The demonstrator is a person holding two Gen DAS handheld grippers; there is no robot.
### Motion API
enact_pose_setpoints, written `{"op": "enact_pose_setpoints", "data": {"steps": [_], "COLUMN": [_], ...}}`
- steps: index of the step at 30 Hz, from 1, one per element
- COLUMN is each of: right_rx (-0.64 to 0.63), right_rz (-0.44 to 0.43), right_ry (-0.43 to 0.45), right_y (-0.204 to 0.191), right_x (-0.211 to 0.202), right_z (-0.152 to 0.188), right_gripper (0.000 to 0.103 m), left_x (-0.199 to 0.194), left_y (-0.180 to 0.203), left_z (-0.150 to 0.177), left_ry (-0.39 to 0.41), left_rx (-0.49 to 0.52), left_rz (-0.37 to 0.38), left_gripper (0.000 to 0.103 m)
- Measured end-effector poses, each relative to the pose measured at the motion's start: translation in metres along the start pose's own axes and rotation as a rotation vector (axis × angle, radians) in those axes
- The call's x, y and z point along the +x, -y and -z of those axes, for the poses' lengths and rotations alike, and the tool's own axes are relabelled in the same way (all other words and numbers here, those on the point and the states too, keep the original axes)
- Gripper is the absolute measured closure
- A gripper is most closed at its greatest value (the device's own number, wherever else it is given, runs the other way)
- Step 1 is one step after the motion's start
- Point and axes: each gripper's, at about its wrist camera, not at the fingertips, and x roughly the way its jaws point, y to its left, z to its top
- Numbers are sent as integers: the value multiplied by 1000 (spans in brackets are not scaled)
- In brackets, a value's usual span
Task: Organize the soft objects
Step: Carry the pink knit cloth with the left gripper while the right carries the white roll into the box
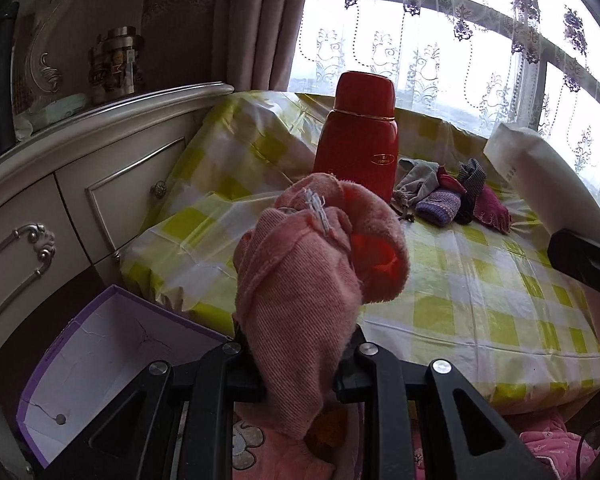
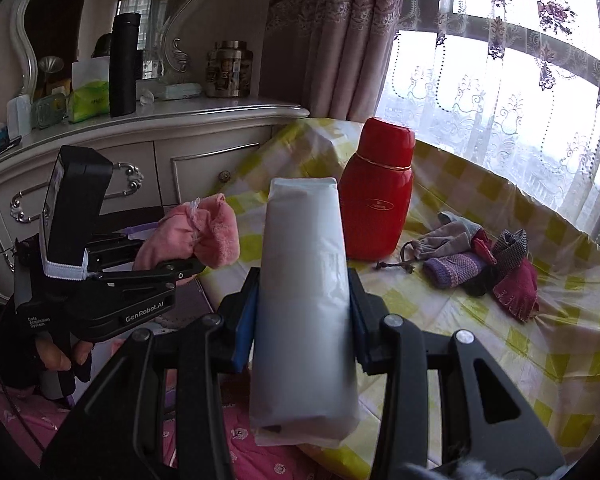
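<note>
My left gripper (image 1: pixel 300 344) is shut on a pink fleecy cloth (image 1: pixel 300 272), which bunches up above the jaws. In the right wrist view the same cloth (image 2: pixel 192 236) hangs off the table's left edge in the left gripper (image 2: pixel 180 268). My right gripper (image 2: pixel 304 320) is shut on a tall white soft pack (image 2: pixel 304 300), blue pads (image 2: pixel 246 320) pressing its sides. In the left wrist view the pack (image 1: pixel 540 168) shows at the right. A pile of small soft pieces (image 2: pixel 480 264), grey, purple, dark checked and crimson, lies on the yellow checked table (image 2: pixel 500 360).
A red flask (image 1: pixel 356 136) stands at the back of the table beside the pile (image 1: pixel 452 196). An open purple box with a white inside (image 1: pixel 100 360) sits low at the left, below the table edge. A cream dresser (image 2: pixel 140 152) with bottles and jars stands behind. Pink bedding lies underneath.
</note>
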Motion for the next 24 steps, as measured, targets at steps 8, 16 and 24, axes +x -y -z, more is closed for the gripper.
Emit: {"op": "enact_pose_setpoints", "data": {"steps": [8, 16, 24], "right_rx": [-109, -171, -217], "right_rz": [-147, -295, -462], "right_ry": [-84, -274, -311], "right_y": [-51, -95, -136], "right_x": [33, 83, 106], "right_z": [-6, -13, -11], "right_gripper": [59, 59, 57], "left_x": [3, -2, 6], "left_y": [-48, -123, -177], "left_z": [18, 44, 67], "left_ry": [-63, -204, -370], "left_rx": [-98, -222, -357], "left_rz": [-68, -184, -304], "left_gripper": [78, 78, 52]}}
